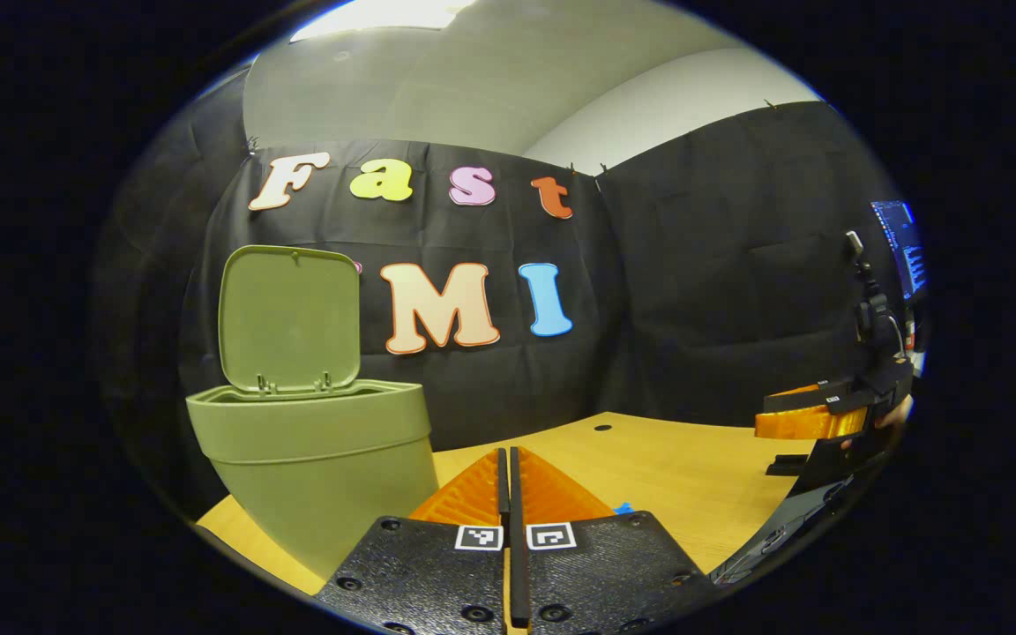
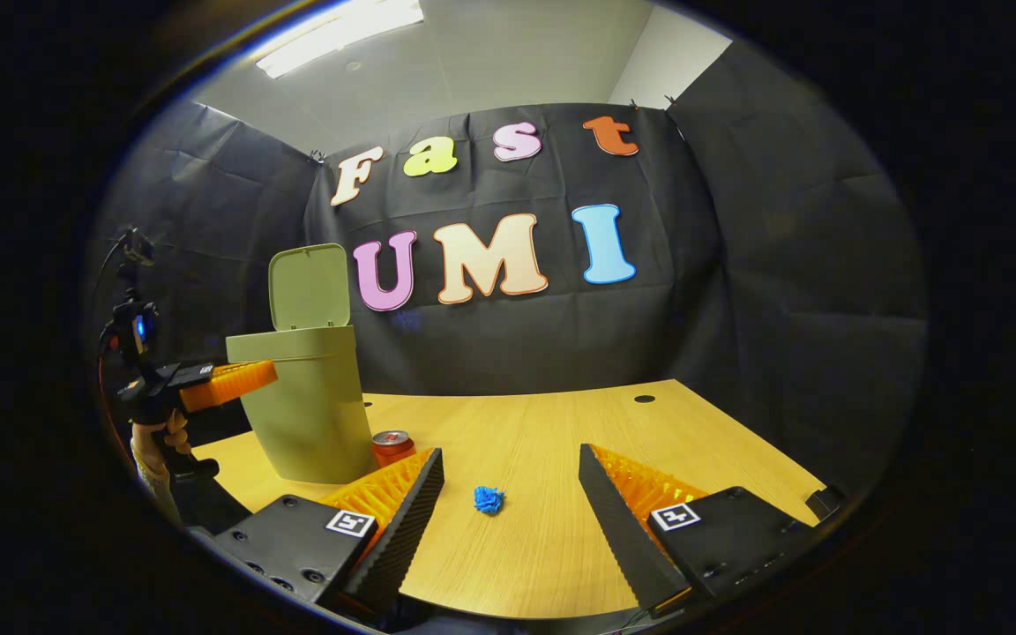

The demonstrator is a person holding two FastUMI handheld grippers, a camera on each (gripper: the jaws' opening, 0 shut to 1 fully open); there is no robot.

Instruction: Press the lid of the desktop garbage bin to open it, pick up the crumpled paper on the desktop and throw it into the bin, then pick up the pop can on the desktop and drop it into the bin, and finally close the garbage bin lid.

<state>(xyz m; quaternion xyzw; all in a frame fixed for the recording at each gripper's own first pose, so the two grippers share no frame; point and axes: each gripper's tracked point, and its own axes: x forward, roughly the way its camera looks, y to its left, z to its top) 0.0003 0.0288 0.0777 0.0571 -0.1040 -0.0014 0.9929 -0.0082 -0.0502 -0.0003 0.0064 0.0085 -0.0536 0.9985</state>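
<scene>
In the left gripper view the left gripper [image 1: 508, 467] has its jaws pressed together with nothing between them, and they hide most of the paper [image 1: 623, 508], of which just a blue sliver shows beside the right finger. The bin [image 1: 314, 450] stands at the near left on the table [image 1: 693, 467], olive green, its lid [image 1: 289, 319] upright and open; its inside cannot be seen. In the right gripper view the right gripper [image 2: 512, 472] has its jaws wide apart and empty. The paper [image 2: 489, 499], a small blue crumpled ball, lies on the table between them. The can [image 2: 392, 446], red with a silver top, stands just right of the bin [image 2: 310, 406], its lower part cut off by the left finger.
</scene>
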